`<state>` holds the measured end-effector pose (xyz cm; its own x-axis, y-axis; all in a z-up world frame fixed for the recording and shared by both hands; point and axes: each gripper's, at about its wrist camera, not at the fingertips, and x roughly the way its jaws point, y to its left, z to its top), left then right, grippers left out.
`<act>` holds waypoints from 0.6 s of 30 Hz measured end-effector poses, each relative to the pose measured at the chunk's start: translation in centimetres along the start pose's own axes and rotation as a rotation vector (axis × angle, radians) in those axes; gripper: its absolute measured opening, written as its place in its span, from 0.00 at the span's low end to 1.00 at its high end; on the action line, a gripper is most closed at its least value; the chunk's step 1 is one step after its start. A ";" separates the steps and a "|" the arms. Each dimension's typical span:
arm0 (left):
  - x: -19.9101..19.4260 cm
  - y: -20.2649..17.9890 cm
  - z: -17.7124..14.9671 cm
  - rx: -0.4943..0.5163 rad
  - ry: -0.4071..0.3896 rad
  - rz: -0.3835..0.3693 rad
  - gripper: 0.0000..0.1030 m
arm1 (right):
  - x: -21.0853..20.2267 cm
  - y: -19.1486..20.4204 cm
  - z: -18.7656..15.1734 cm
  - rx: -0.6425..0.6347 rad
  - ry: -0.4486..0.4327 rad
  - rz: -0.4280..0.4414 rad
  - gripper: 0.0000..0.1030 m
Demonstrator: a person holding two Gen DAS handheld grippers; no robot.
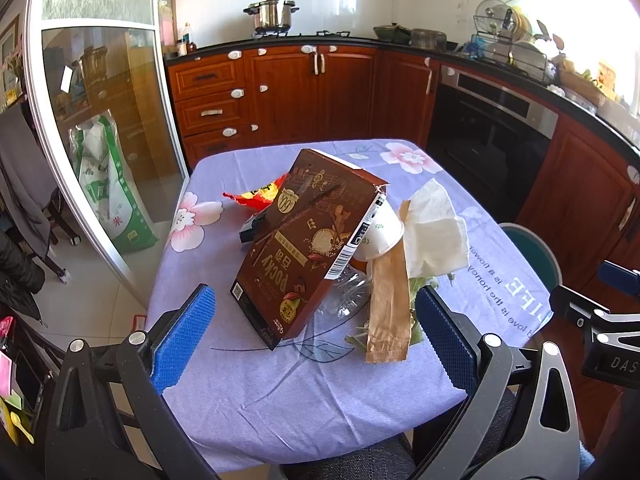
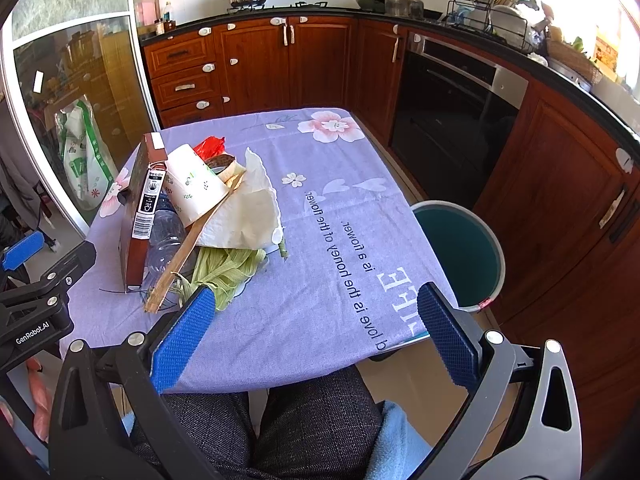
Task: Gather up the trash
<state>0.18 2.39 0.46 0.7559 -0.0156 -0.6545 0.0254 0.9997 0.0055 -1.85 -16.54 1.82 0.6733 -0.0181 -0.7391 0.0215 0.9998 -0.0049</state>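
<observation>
Both wrist views look down from the table's near edge toward the kitchen cabinets [image 1: 280, 92], sharing the trash pile; the left sits nearer the Pocky box [image 1: 304, 240], the right nearer the bin [image 2: 460, 252].

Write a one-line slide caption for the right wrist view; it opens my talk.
Open right gripper faces trash pile: Pocky box, paper cup; bin beside table.

Reddish wooden cabinets [image 1: 280, 92] lining kitchen under dark countertop [image 1: 288, 40]. Built-in oven [image 2: 452, 108] sitting at right. Steel pot [image 1: 272, 12] standing on hob. Daylight flooding through window [image 1: 580, 4]. Glass sliding door [image 1: 108, 120] standing at left; pale tiled floor [image 1: 88, 292] showing below.
</observation>
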 end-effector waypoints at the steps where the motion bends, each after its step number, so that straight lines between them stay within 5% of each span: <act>1: 0.0 0.0 0.0 -0.001 0.003 0.000 0.97 | 0.0 0.0 0.0 0.000 0.001 -0.001 0.94; 18: 0.4 0.7 0.1 0.019 0.009 0.004 0.97 | 0.4 0.4 0.3 -0.009 0.011 -0.002 0.94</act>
<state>0.55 3.06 0.28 0.7499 -0.0113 -0.6614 0.0352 0.9991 0.0228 -1.34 -16.16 1.68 0.6648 -0.0204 -0.7467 0.0162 0.9998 -0.0129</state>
